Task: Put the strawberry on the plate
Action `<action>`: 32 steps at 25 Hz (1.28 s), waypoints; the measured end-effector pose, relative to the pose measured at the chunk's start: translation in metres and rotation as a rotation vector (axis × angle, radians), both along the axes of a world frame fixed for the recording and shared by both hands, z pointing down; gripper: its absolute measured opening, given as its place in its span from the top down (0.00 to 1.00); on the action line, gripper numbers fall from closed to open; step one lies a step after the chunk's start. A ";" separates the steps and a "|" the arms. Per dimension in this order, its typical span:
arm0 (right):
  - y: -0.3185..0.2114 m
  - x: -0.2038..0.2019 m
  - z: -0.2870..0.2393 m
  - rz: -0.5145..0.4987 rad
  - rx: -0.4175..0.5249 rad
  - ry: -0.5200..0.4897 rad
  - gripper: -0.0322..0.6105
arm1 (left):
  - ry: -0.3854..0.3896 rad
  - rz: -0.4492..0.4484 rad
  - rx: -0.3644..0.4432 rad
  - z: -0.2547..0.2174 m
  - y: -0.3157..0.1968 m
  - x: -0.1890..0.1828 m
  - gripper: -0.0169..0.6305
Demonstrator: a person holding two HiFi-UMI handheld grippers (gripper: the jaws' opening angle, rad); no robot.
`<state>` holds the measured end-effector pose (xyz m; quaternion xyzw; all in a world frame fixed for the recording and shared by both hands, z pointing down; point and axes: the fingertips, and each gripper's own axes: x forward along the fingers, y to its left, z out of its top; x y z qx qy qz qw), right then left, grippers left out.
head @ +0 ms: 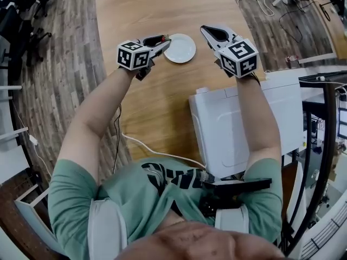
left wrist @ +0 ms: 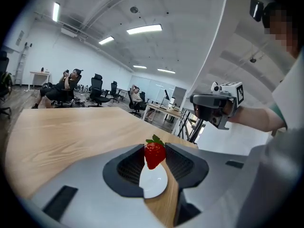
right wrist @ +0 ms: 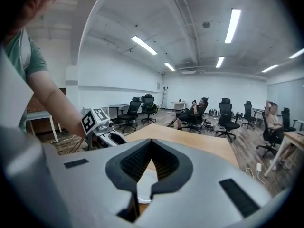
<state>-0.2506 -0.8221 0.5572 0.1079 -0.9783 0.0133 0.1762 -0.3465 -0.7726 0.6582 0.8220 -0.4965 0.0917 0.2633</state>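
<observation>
Our green shirt (head: 135,199) lies nearest, under the head camera. We see one wooden table (head: 157,15), and one white box (head: 244,123) toward us and to the right of the plate. We hold two grippers. The left gripper (head: 164,39) sits at the plate's left edge, pinching the strawberry. The right gripper (head: 205,29) sits just right of the plate, its jaws pressed together on nothing. One white plate (head: 187,52) lies bare. One strawberry (left wrist: 155,155) hangs over the plate's edge, not on it.
</observation>
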 end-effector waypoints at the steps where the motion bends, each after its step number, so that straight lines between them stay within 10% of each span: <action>1: 0.000 0.000 0.001 -0.001 -0.014 0.001 0.94 | -0.008 0.006 -0.006 0.005 -0.002 0.000 0.75; 32: 0.002 -0.003 -0.006 -0.058 -0.014 -0.062 0.94 | -0.171 0.078 -0.145 0.115 -0.038 0.013 0.75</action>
